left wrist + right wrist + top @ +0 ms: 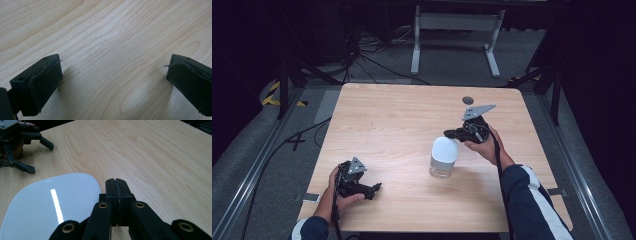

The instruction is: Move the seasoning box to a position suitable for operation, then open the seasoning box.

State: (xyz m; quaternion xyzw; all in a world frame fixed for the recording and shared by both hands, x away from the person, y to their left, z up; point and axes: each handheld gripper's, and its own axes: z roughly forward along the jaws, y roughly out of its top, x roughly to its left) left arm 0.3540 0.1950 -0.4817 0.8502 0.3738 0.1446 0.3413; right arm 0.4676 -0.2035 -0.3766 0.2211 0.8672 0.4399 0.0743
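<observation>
Jar [444, 157] with white lid [50, 205], right gripper [117, 185] closed, empty, beside it.
Spread those jaws before gripping the lid squarely; left gripper [112, 77] rests wide open.

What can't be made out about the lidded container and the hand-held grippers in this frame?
- Container contents: too small in the high view; in the right gripper view the white lid covers the body.
- Raised lettering on the lid: too faint to read in the right gripper view.
- Small dark disc on the table: too small to identify.
- Right hand-held gripper: whether it touches the lid.
</observation>
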